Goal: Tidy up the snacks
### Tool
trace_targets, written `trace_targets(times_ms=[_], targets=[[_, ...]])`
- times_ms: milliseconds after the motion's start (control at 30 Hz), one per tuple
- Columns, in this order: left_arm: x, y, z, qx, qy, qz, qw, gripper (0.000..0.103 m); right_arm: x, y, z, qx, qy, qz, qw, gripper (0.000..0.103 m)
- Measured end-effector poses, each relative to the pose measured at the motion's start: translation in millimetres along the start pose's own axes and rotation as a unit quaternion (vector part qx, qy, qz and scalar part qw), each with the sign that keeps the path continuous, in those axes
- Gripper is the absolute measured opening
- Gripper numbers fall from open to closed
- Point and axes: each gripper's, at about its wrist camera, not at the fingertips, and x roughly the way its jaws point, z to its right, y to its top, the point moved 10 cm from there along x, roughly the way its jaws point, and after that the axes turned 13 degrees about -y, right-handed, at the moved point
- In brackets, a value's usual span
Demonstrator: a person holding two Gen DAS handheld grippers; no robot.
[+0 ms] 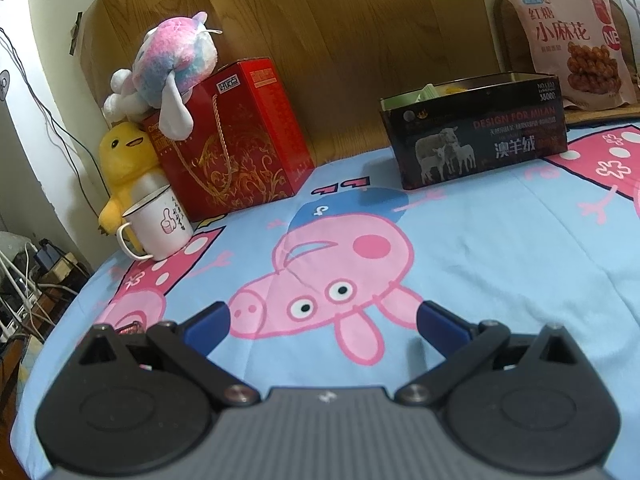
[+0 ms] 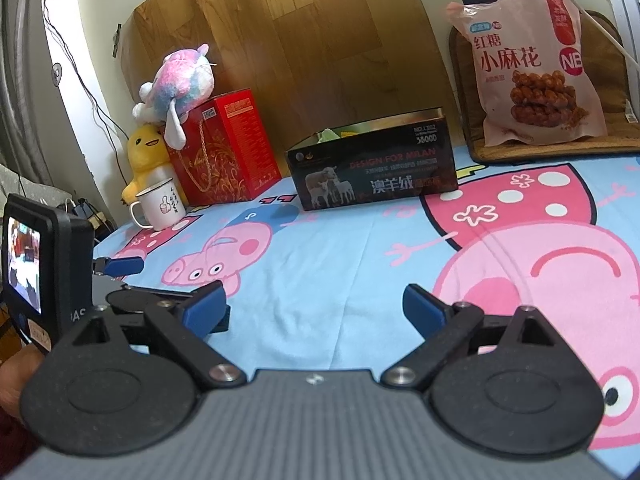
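Note:
A dark open box [image 1: 476,136] printed with sheep stands on the blue cartoon sheet, with green and yellow packets showing inside; it also shows in the right wrist view [image 2: 374,164]. A pink snack bag [image 1: 568,36] leans upright behind it at the right, also seen in the right wrist view [image 2: 532,68]. My left gripper [image 1: 323,320] is open and empty, low over the sheet, well short of the box. My right gripper [image 2: 314,304] is open and empty too. The left gripper [image 2: 120,266] shows at the left of the right wrist view.
A red gift box [image 1: 236,136] with a pastel plush toy [image 1: 168,72] on top stands at the back left. A yellow plush [image 1: 124,160] and a white mug [image 1: 158,224] sit beside it. A wooden board [image 1: 320,40] leans on the wall. The sheet's edge [image 1: 80,280] drops off at left.

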Motion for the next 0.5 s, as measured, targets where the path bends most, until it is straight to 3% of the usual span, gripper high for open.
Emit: trace_targets(times_ms=[500], targets=[[1.3, -2.1, 4.7, 0.006, -0.009, -0.006, 0.9999, 0.103, 0.5, -1.5, -0.9, -0.002, 0.001, -0.002, 1.000, 0.097]])
